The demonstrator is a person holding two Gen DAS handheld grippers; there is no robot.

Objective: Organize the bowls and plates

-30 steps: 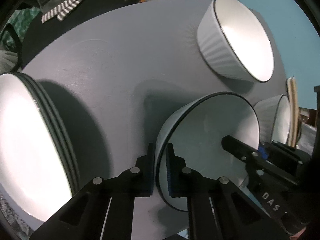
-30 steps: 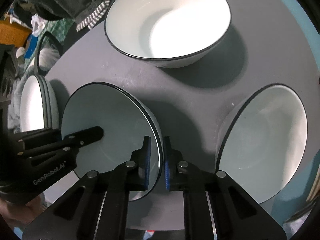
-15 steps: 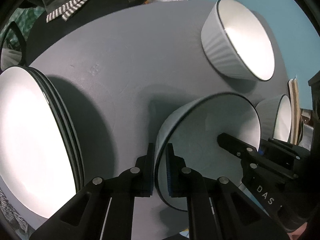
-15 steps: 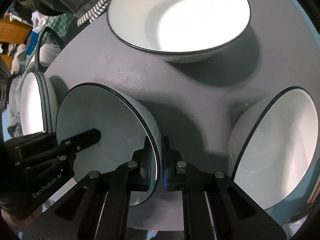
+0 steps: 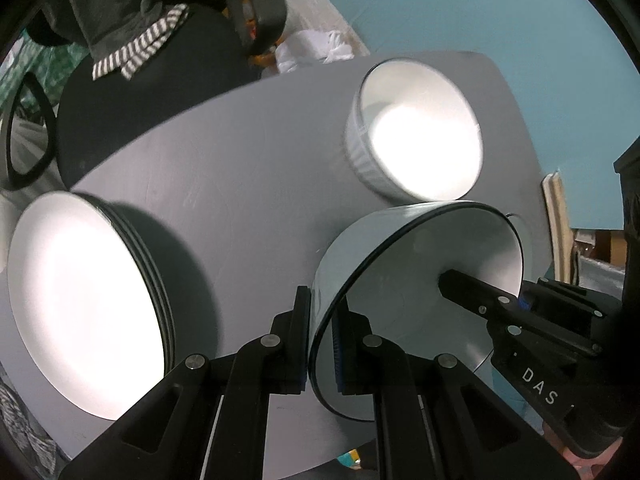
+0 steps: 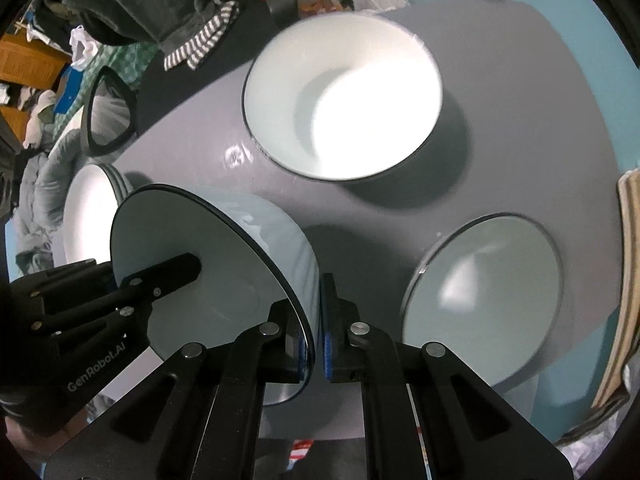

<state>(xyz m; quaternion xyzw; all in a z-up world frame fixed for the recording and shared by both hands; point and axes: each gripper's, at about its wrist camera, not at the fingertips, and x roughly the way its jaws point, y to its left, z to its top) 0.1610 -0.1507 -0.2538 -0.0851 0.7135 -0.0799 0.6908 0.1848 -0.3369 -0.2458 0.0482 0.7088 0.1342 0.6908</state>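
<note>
A white bowl with a black rim (image 5: 420,280) (image 6: 224,280) hangs above the grey round table (image 5: 240,184) (image 6: 500,140). My left gripper (image 5: 322,320) (image 6: 120,280) is shut on its left rim, one pad inside and one outside. Opposite it, my right gripper (image 6: 311,312) (image 5: 504,298) is shut on the other side of the rim. A stack of white plates (image 5: 80,300) (image 6: 88,208) rests at the table's left. A second bowl (image 5: 420,136) (image 6: 340,96) stands at the far side. A third bowl (image 6: 484,296) sits at the right, almost hidden in the left wrist view.
A black chair (image 5: 140,92) with a striped cloth (image 5: 140,48) (image 6: 200,48) stands behind the table. Teal floor (image 5: 480,20) surrounds the table. A pale wooden piece (image 5: 554,220) (image 6: 628,260) lies off the table's right edge, and clutter fills the far left.
Both grippers have risen with the bowl held between them. The bowl has come up off the table, and the table, plates and other bowls look smaller and farther.
</note>
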